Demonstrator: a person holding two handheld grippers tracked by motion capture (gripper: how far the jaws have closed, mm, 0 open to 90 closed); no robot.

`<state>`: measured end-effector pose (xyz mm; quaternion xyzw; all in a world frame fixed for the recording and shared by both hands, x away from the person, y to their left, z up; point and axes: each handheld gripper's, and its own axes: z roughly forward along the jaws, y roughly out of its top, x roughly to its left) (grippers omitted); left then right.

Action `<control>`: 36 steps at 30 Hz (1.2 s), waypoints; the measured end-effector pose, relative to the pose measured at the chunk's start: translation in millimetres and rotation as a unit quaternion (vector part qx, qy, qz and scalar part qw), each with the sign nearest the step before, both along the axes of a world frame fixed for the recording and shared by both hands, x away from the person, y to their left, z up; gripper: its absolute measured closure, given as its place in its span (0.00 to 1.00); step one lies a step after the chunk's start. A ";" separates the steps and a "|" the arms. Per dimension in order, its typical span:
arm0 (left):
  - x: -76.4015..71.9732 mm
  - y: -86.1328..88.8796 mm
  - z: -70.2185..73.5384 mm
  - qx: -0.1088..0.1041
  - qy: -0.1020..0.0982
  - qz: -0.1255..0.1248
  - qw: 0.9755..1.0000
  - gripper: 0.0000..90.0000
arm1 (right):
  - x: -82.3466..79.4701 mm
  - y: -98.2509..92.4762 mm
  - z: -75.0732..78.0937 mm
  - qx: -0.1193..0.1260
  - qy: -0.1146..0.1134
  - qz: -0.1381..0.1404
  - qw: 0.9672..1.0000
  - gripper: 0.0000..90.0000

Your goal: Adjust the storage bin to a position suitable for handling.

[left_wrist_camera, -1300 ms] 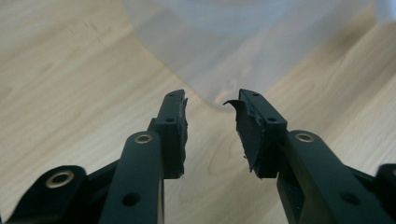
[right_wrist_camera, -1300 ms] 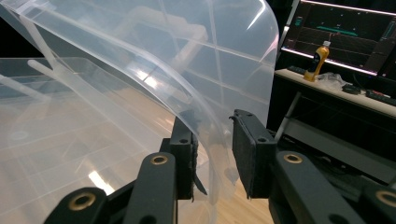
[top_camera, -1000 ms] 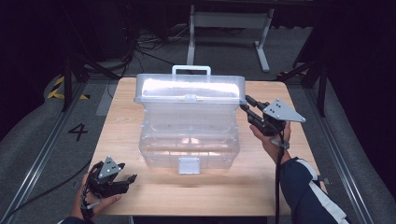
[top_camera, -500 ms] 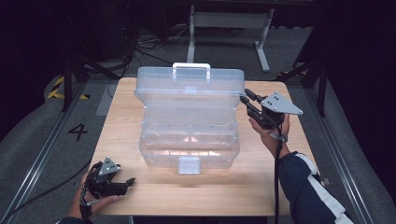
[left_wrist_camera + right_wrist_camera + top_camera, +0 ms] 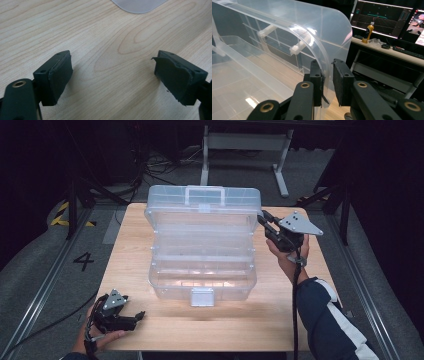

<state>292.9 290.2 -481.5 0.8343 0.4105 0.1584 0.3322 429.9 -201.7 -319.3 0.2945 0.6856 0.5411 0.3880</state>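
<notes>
The clear plastic box [image 5: 202,250] sits in the middle of the tabletop [image 5: 300,320], its lid [image 5: 202,202] swung up and back so the stepped trays inside lie bare. My right tool [image 5: 264,220] has the lid's rounded right edge [image 5: 323,72] between its jaws; they have just been closing, and in the right gripper view one pad touches the thin wall while the other stands a hair off it, so I judge the pinch light. The plastic is smooth, glossy and thin, ribbed on the inside, and it curves at that corner, so it could slide out of the rubber pads and the lid drop forward onto the trays. Pushing further back could tip or drag the light box, since nothing steadies it. My left tool [image 5: 131,317] rests near the front left corner, well apart from the box, its jaws having just been opening over bare wood, with nothing between them.
</notes>
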 end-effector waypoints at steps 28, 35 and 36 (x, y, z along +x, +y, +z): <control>1.7 -0.4 0.4 0.003 0.001 -0.002 1.000 0.16 | 32.7 4.9 12.6 0.011 0.023 -0.024 0.999 0.93; 1.8 -0.4 0.4 0.003 0.001 -0.002 1.000 0.16 | 41.6 4.5 15.3 0.015 0.034 -0.023 0.999 0.93; 2.0 -0.6 0.2 0.002 0.001 -0.003 1.000 0.16 | 42.1 4.8 15.7 0.014 0.035 -0.024 0.999 0.93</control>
